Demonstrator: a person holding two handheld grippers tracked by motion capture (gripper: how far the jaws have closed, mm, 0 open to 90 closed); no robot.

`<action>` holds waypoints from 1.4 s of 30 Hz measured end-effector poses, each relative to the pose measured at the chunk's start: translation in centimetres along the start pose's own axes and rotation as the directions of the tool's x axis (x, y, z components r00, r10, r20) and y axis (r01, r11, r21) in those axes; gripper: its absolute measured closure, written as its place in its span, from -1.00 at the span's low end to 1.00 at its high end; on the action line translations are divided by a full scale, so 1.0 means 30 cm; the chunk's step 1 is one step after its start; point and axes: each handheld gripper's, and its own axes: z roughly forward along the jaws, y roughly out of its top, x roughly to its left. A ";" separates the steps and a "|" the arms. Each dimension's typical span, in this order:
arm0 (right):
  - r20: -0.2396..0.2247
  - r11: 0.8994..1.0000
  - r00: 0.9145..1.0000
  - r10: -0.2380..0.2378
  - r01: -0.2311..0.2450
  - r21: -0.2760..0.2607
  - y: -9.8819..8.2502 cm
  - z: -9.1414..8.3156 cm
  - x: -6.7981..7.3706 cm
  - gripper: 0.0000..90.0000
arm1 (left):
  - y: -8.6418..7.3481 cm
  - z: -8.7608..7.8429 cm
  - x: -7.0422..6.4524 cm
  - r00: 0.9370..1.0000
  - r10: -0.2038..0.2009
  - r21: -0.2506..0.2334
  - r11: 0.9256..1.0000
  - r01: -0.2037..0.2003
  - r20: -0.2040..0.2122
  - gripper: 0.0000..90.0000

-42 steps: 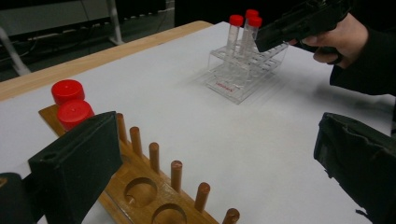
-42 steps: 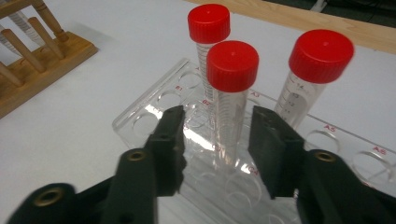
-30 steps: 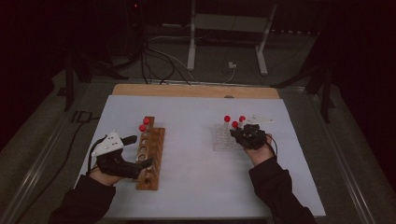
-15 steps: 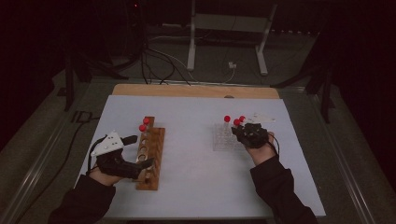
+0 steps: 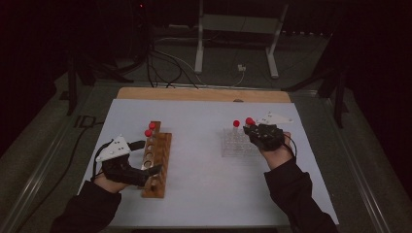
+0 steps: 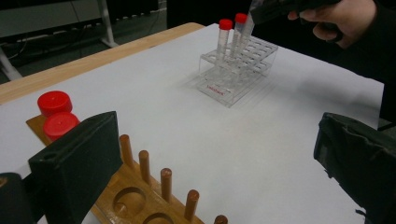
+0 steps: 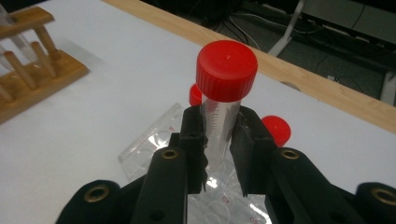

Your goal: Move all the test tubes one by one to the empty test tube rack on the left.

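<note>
My right gripper is shut on a clear tube with a red cap, holding it upright over the clear plastic rack; the tube's lower end is hidden by the jaws. In the high view this gripper sits at the rack's right side, the held cap beside a second red-capped tube. My left gripper stands open at the wooden rack, jaws spread wide over its holes and pegs. Two red caps stand at the wooden rack's far end.
White paper covers the table, with a wooden edge strip at the back. Cables and a metal stand lie on the floor beyond. Open paper lies between the two racks.
My right gripper has risen a little with the red-capped tube in its jaws. The left gripper has kept still at the wooden rack.
</note>
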 end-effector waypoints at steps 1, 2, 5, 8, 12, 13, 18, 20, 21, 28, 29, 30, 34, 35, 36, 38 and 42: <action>-0.002 1.000 1.000 -0.001 0.001 -0.003 0.004 -0.007 0.003 0.67 | 0.002 0.001 -0.002 1.000 -0.001 -0.002 1.000 0.001 0.001 -0.96; -0.007 1.000 1.000 -0.011 0.011 -0.006 0.008 -0.014 0.006 0.67 | 0.005 0.002 -0.003 1.000 0.001 -0.003 1.000 -0.001 0.005 -0.96; -0.025 1.000 0.999 -0.020 0.019 -0.013 0.017 -0.033 0.020 0.67 | 0.014 0.006 -0.010 1.000 0.006 0.002 1.000 -0.006 0.015 -0.96; -0.046 0.999 0.998 -0.031 0.030 -0.017 0.024 -0.050 0.036 0.67 | 0.025 0.012 -0.016 1.000 0.010 0.012 1.000 -0.010 0.029 -0.96; -0.082 0.999 0.996 -0.047 0.047 -0.009 0.027 -0.062 0.066 0.67 | 0.040 0.021 -0.030 0.999 0.022 0.014 1.000 -0.023 0.044 -0.96; -0.088 0.999 0.995 -0.052 0.052 -0.006 0.027 -0.062 0.073 0.67 | 0.045 0.024 -0.033 0.998 0.024 0.015 1.000 -0.025 0.049 -0.96; -0.136 0.997 0.988 -0.077 0.078 0.004 0.023 -0.058 0.115 0.67 | 0.070 0.039 -0.048 0.997 0.040 0.033 0.999 -0.042 0.070 -0.96; -0.158 0.996 0.984 -0.083 0.086 0.008 0.018 -0.053 0.131 0.67 | 0.077 0.046 -0.054 0.996 0.045 0.036 0.998 -0.048 0.076 -0.96; -0.173 0.996 0.982 -0.081 0.084 0.012 0.015 -0.051 0.139 0.67 | 0.081 0.050 -0.057 0.996 0.044 0.036 0.998 -0.047 0.083 -0.96; -0.236 0.994 0.967 -0.098 0.107 0.027 -0.005 -0.041 0.196 0.67 | 0.105 0.085 -0.080 0.991 0.056 0.037 0.997 -0.061 0.121 -0.96; -0.242 0.993 0.965 -0.104 0.115 0.028 -0.007 -0.040 0.203 0.67 | 0.107 0.091 -0.084 0.990 0.057 0.041 0.997 -0.063 0.128 -0.96; -0.250 0.993 0.963 -0.105 0.116 0.030 -0.009 -0.040 0.211 0.67 | 0.109 0.095 -0.088 0.989 0.058 0.043 0.997 -0.064 0.136 -0.96; -0.283 0.991 0.952 -0.113 0.128 0.035 -0.016 -0.035 0.238 0.67 | 0.119 0.110 -0.103 0.985 0.066 0.049 0.996 -0.075 0.162 -0.96; -0.291 0.991 0.950 -0.113 0.128 0.035 -0.018 -0.034 0.244 0.67 | 0.120 0.113 -0.105 0.984 0.069 0.049 0.996 -0.078 0.164 -0.96; -0.297 0.991 0.948 -0.111 0.128 0.037 -0.018 -0.034 0.249 0.67 | 0.122 0.118 -0.108 0.984 0.066 0.050 0.996 -0.075 0.169 -0.96; -0.310 0.990 0.943 -0.117 0.134 0.034 -0.020 -0.034 0.263 0.67 | 0.125 0.129 -0.117 0.981 0.071 0.052 0.995 -0.081 0.179 -0.96; -0.353 0.991 0.929 -0.112 0.131 0.030 -0.021 -0.039 0.289 0.67 | 0.128 0.147 -0.134 0.977 0.079 0.059 0.994 -0.093 0.200 -0.96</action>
